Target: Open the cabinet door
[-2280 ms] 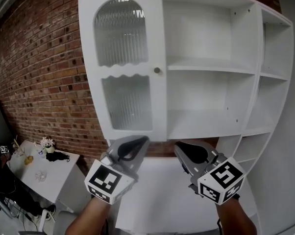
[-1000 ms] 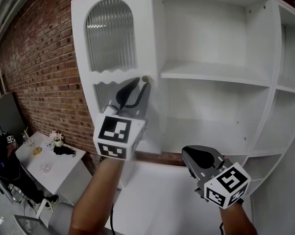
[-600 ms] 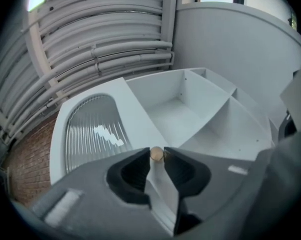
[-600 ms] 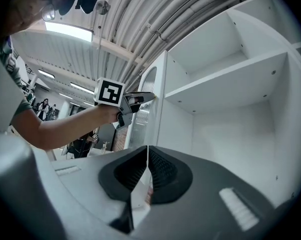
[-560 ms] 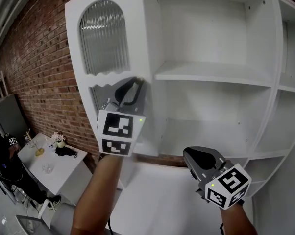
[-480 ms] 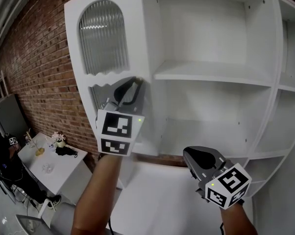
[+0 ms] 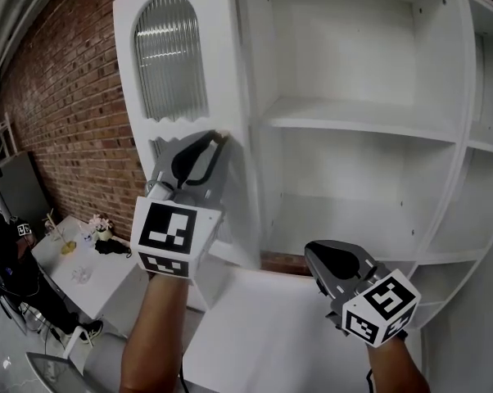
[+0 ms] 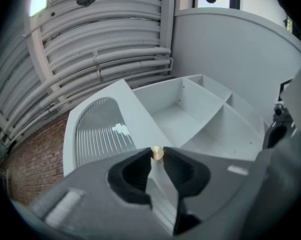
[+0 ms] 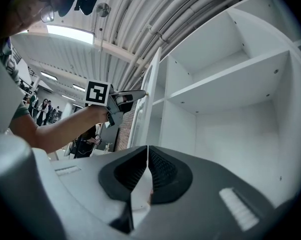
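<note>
The white cabinet door (image 7: pixel 189 80) with ribbed glass panes stands swung partly outward from the cabinet (image 7: pixel 353 121). Its small brass knob (image 8: pixel 157 153) sits pinched between the tips of my left gripper (image 8: pixel 157 156), which is shut on it. In the head view that left gripper (image 7: pixel 216 140) is raised at the door's right edge, and in the right gripper view the left gripper (image 9: pixel 140 95) shows at the same edge. My right gripper (image 7: pixel 328 262) hangs low at the lower right, jaws closed together with nothing in them, away from the door.
Open white shelves (image 7: pixel 369 117) fill the cabinet to the right. A brick wall (image 7: pixel 58 113) runs left. Below left is a small white table (image 7: pixel 74 260) with small items, and a person (image 7: pixel 5 244) sits beside it. A white counter (image 7: pixel 263 326) lies below.
My left gripper rose to the knob and shut on it. Since then the door has swung further outward, toward me, with the gripper. The right gripper has stayed put.
</note>
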{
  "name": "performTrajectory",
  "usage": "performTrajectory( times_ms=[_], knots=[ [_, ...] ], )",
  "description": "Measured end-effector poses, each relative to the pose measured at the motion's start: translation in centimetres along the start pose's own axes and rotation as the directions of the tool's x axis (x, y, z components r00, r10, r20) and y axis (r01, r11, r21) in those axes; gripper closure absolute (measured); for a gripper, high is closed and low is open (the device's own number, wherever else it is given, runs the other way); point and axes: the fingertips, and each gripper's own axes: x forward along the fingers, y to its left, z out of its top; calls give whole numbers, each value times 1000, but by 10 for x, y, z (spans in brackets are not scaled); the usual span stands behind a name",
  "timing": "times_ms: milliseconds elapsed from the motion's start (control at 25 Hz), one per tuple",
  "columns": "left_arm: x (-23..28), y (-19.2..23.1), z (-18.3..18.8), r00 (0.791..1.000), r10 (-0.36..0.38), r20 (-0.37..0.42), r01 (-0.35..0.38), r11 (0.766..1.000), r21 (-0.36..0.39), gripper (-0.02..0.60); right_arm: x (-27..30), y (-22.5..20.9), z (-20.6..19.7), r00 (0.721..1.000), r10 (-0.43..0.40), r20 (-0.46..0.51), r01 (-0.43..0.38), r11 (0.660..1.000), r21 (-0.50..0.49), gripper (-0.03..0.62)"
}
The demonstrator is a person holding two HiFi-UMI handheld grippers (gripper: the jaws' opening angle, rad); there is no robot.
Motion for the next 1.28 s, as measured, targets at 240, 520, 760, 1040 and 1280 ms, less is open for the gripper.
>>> performTrajectory(
  times_ms=[240, 520, 760, 1040, 1280],
  knots=[
    [-38, 9, 13, 1000, -18, 13, 18, 1000, 1, 502, 6, 18, 5, 1000, 31, 8, -31, 1000, -6, 580],
    [-93, 31, 23, 1000, 3, 15, -3, 1000, -7, 505, 11, 41, 15, 998, 62, 18, -62, 998, -15, 580],
    [-132, 51, 28, 999, 49, 19, -49, 999, -15, 517, 16, 63, 17, 996, 90, 20, -90, 996, -14, 580],
    [-170, 79, 26, 996, 93, 10, -93, 995, -33, 522, 25, 87, 21, 993, 112, 26, -111, 994, -12, 580],
    [-203, 113, 19, 987, 162, -13, -162, 986, -42, 525, 36, 112, 28, 991, 127, 27, -127, 992, -13, 580]
  ],
)
